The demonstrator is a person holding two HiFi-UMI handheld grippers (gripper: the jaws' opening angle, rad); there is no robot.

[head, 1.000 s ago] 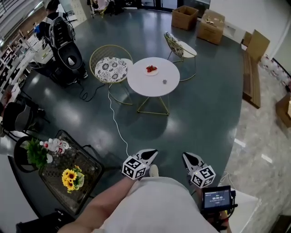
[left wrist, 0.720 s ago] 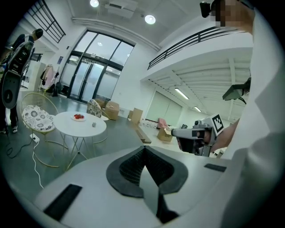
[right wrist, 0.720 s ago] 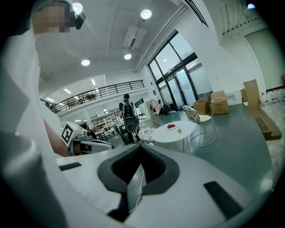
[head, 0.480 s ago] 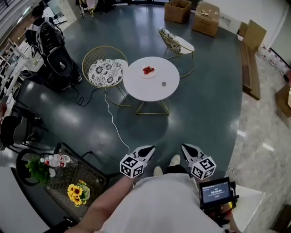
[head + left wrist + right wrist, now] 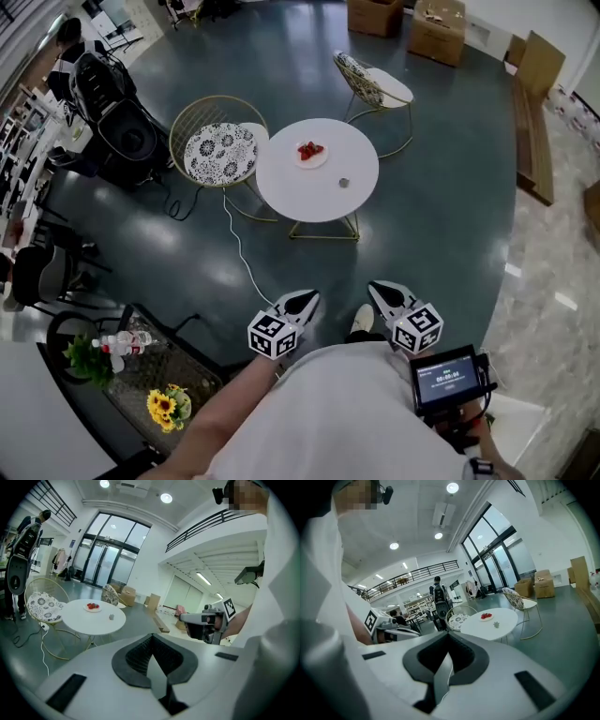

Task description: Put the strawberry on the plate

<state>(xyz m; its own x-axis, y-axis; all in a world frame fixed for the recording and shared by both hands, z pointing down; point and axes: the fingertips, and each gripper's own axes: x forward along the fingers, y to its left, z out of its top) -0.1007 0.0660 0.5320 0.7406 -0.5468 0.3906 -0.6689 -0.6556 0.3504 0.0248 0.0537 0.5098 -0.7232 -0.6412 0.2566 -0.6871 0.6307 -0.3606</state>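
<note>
Head view, with both gripper views. The left gripper (image 5: 305, 302) and the right gripper (image 5: 384, 292) are held side by side just in front of the person's waist. The jaws of each are pressed together with nothing between them, as each gripper's own view shows. The round white table (image 5: 319, 197) stands straight ahead across the dark floor, well apart from both grippers. On its far side, toward the patterned chair (image 5: 218, 150), rests the plate (image 5: 322, 160). Red strawberries (image 5: 310, 148) already lie on the plate. A small grey object (image 5: 344, 183) sits alone on the tabletop, nearer the person and to the right of the plate; it is too small to identify. No strawberry can be made out off the plate, and the long axis of the fruit cannot be read from so far away. The plate lies almost in line with the left gripper, and the grey object falls between the lines of the two grippers. Neither gripper is judged meaningfully nearer. The coming move probably depends on closing the gap to the table before either pair of jaws is parted.
</note>
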